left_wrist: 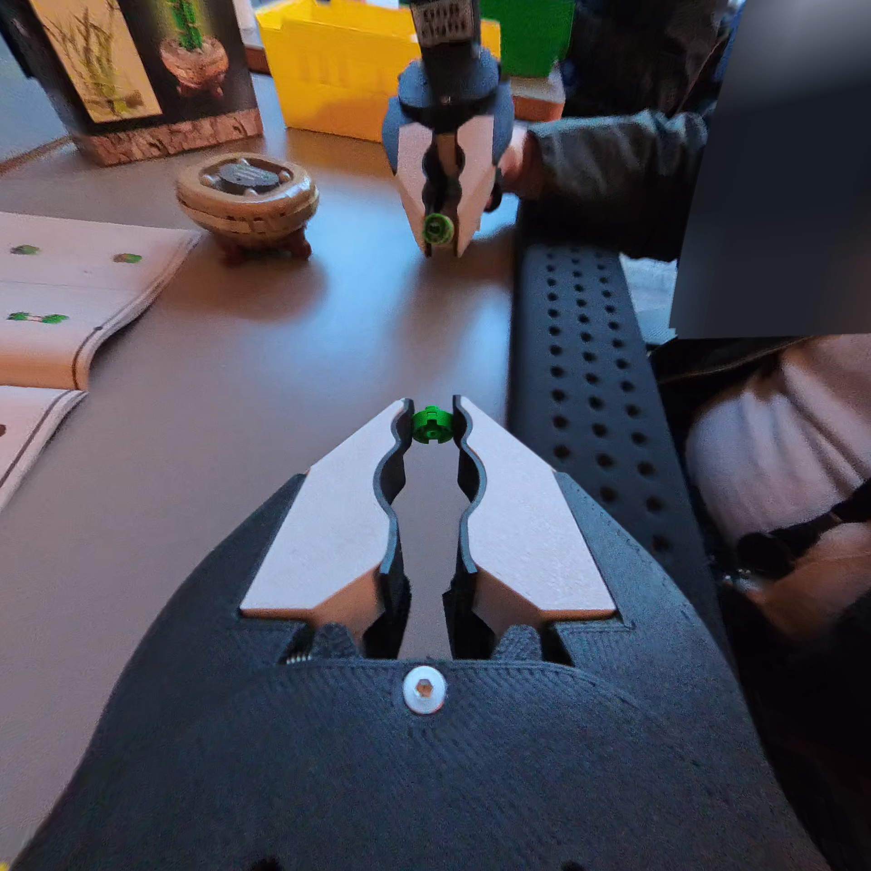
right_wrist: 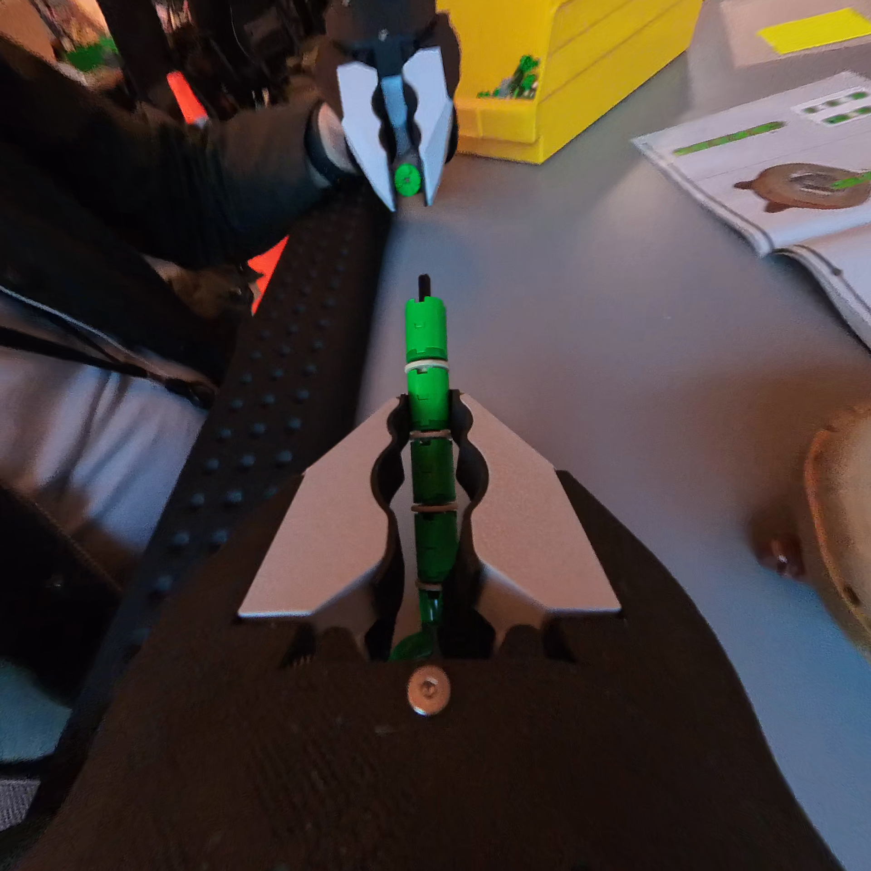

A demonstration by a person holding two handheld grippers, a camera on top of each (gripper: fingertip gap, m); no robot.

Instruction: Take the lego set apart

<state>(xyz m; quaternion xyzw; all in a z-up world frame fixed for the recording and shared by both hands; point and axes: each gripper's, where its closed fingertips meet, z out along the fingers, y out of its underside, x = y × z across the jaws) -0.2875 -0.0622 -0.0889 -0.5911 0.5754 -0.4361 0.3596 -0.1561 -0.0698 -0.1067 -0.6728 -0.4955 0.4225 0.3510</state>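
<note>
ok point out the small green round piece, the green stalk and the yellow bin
small green round piece (left_wrist: pixel 432 425), left wrist view, its studded face
green stalk (right_wrist: pixel 425 330), right wrist view, top segment
yellow bin (right_wrist: pixel 589 70), right wrist view, side wall

Both views are wide-angle, so straight lines bend near the edges. The left wrist view is fairly bright; the bench (left_wrist: pixel 264 377) carries a soft bluish glare and blurred shadows behind the tan bowl (left_wrist: pixel 247 202). The right wrist view is dimmer, and things around the yellow bin (right_wrist: pixel 565 80) are out of focus.
</note>
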